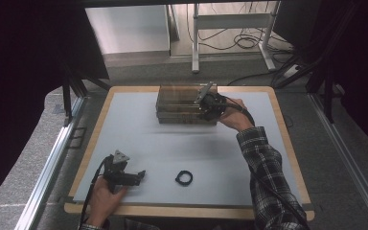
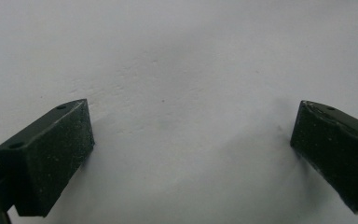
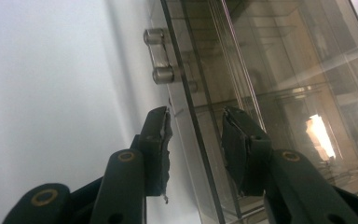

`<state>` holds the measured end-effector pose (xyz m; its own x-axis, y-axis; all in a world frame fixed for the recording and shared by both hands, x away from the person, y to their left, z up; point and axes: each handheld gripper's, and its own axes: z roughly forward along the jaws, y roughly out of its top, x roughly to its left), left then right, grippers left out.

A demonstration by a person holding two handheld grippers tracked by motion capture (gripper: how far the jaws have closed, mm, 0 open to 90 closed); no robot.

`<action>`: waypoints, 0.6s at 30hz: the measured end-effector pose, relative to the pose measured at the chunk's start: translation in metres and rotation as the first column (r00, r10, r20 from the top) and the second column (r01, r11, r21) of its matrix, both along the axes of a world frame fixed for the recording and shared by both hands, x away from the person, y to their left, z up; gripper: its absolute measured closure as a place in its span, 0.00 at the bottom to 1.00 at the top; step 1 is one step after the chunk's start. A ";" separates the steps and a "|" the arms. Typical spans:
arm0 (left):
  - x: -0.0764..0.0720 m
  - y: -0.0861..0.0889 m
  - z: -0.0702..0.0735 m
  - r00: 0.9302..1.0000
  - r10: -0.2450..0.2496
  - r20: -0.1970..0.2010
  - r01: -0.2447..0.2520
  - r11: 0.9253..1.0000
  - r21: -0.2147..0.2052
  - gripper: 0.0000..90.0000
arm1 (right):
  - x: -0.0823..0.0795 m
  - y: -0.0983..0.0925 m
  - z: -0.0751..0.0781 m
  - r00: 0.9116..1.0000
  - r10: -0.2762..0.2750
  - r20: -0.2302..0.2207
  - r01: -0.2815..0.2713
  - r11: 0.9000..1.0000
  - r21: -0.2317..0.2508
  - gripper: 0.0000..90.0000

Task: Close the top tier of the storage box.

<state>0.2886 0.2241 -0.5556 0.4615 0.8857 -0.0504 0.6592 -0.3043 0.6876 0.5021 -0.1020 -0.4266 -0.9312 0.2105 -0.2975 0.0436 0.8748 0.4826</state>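
The box's panel edge is straddled, not yet pinched, by the right gripper at one o'clock; the left gripper is held spread, idle, at seven.

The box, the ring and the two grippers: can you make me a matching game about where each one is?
Things:
1. box
2. ring
3. left gripper
4. right gripper

Places:
A. near the front edge of the mat, resting open with nothing between its fingers
B. at the far side of the mat, see-through and brown
C. lying alone on the mat, between the two arms
D. at the box's right end, its fingers either side of a clear panel edge

Pairs: 1-B, 2-C, 3-A, 4-D
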 end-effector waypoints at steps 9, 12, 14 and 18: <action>0.000 0.000 0.000 1.000 0.000 0.000 0.000 1.000 0.000 0.00 | 0.006 -0.002 -0.005 1.000 0.018 -0.024 -0.019 1.000 -0.016 0.73; 0.000 0.000 0.000 1.000 0.000 0.000 0.000 1.000 0.000 0.00 | 0.008 -0.003 -0.006 0.999 0.025 -0.030 -0.026 0.999 -0.029 0.76; 0.000 0.000 0.000 1.000 0.000 0.000 0.000 1.000 0.000 0.00 | 0.010 -0.003 -0.008 0.999 0.031 -0.036 -0.032 0.999 -0.034 0.78; 0.000 0.000 0.000 1.000 0.000 0.000 0.000 1.000 0.000 0.00 | 0.012 -0.004 -0.010 0.998 0.037 -0.052 -0.039 0.999 -0.033 0.81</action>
